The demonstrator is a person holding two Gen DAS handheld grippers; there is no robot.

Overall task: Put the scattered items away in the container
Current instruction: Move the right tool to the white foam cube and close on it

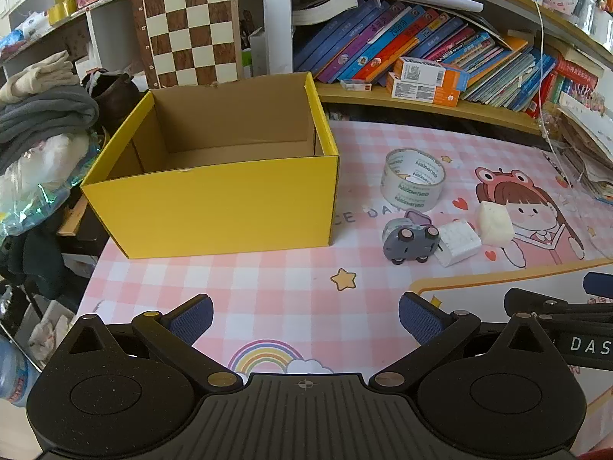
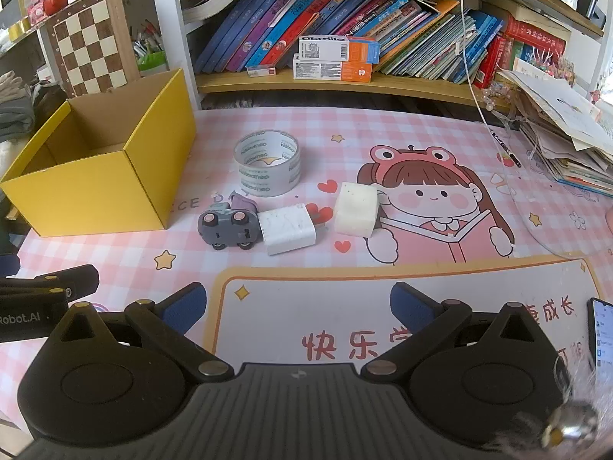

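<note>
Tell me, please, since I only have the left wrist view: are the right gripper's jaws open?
Observer: Yes. The right wrist view shows the right gripper with its jaws wide apart and nothing between them.
Operator: Thank you. Is anything lying near it on its right?
Observer: A phone with a lit screen lies at the right edge of that view, beside the gripper.
Operator: And what is printed in the white panel in front of it?
Observer: Red Chinese characters run across the panel, partly hidden by the gripper.
</note>
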